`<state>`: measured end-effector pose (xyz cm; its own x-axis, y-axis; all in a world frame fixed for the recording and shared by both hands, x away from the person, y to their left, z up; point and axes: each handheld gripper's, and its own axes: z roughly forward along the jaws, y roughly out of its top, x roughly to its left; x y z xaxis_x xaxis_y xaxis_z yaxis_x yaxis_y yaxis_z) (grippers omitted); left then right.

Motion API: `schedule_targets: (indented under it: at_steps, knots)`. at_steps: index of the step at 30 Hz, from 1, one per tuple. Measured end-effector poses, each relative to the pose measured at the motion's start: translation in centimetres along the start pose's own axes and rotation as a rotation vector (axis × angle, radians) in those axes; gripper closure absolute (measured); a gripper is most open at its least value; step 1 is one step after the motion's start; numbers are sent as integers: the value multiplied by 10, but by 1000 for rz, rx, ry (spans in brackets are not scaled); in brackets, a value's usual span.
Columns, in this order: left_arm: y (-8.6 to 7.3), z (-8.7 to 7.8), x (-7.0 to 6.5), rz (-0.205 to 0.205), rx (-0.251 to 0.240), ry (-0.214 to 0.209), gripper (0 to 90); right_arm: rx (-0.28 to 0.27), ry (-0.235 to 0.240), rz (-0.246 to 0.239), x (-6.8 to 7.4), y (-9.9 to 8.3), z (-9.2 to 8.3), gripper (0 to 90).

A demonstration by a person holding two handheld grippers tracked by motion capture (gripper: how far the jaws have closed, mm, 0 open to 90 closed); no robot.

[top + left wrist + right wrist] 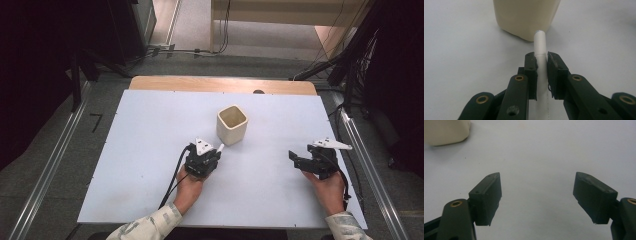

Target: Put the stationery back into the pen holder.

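High view: table (150,150) evenly lit from above, pale, no glare; surroundings fall to deep black at left and right edges. Soft short shadows under hands. Overall softness, slight compression blur. Left tool view: jaws near lens blurred at bottom, cup (526,17) soft, faint shadow at its base. Right tool view: flat diffuse light, mild grain, corners slightly dimmer.
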<state>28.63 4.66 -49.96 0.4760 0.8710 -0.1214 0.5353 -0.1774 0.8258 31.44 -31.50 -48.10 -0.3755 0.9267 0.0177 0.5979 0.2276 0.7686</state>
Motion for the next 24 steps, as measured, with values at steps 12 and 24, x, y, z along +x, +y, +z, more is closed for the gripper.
schedule_targets:
  at_steps: [12,24]
  knots:
    - [11,-14,8,-29,-53,2,797,2,-1,3,0,0,0,213]
    - [23,-25,16,-53,-95,8,797,1,-3,5,0,0,-1,212]
